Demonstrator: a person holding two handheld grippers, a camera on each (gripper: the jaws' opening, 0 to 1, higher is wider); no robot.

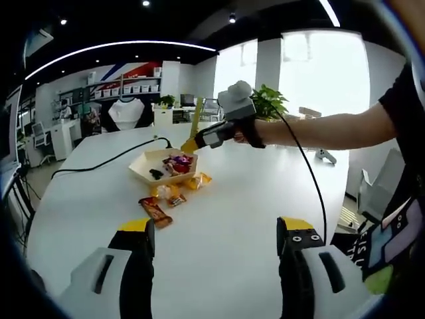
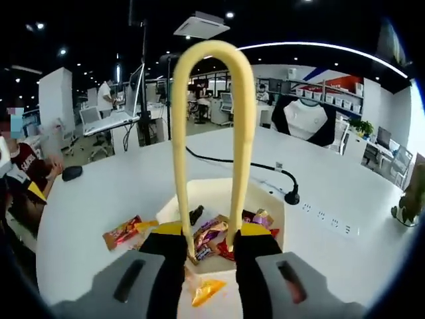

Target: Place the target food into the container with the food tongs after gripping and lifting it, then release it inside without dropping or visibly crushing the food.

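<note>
Yellow food tongs [image 2: 209,133], clamped between the right tongs [image 2: 211,242], hang over the cream container [image 2: 272,206] of wrapped snacks [image 2: 211,234] on the white worktop [image 1: 252,199]. More wrapped snacks [image 1: 155,211] lie just beside it, labels unreadable. The left tongs [image 1: 216,236] gape wide, holding nothing.
</note>
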